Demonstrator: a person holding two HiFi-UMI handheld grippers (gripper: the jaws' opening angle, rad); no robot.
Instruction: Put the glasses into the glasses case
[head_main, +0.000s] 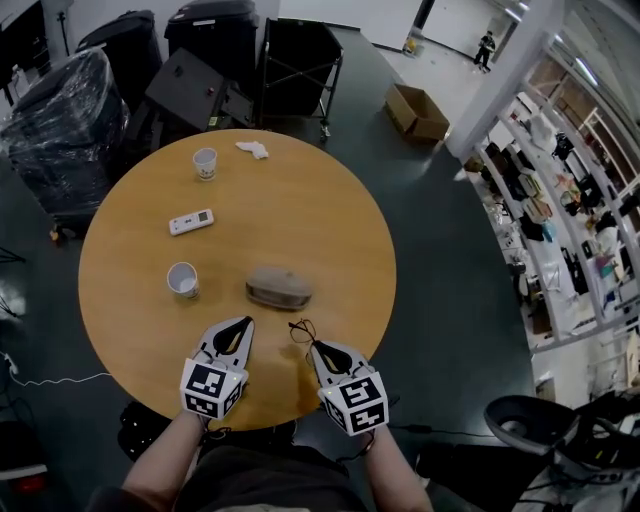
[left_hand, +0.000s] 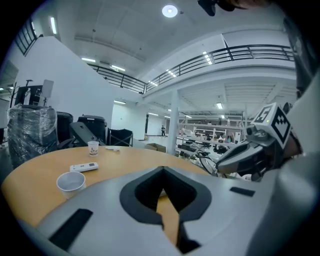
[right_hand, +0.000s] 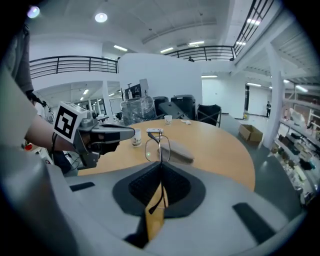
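The grey-brown glasses case lies closed near the middle of the round wooden table. In the right gripper view the case lies just beyond the jaws. My right gripper is shut on the thin wire-framed glasses and holds them just right of the case, nearer to me. One lens sticks up past the jaw tips. My left gripper is shut on nothing, in front of the case's left end. Its tips meet over bare table.
A white paper cup stands left of the case, and a white remote lies beyond it. Another cup and a crumpled tissue sit at the far edge. Black carts and wrapped goods stand behind the table.
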